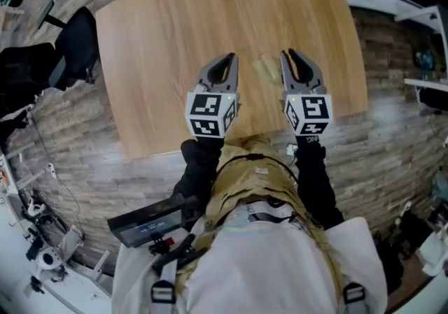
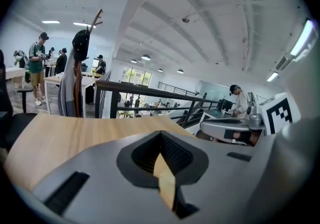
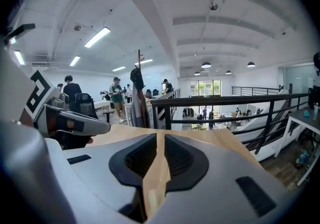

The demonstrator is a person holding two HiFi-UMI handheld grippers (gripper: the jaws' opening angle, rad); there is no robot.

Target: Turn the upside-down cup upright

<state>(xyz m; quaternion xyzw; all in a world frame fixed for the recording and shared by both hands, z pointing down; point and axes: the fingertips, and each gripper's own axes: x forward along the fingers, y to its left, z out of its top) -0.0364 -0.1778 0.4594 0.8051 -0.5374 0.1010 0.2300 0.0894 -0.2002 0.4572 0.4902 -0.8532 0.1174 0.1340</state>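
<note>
Looking down, you hold both grippers over the near half of the wooden surface [image 1: 161, 40]. Your left gripper [image 1: 231, 58] has its jaws meeting at the tips, empty. Your right gripper [image 1: 289, 54] shows a thin slit, wood behind. I cannot place the cup (only the head view shows a faint pale smudge [image 1: 267, 68] between them).

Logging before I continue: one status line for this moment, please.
left tool: shut, empty | right tool: a slit apart, empty | table: bare wood | cup: not in view
</note>
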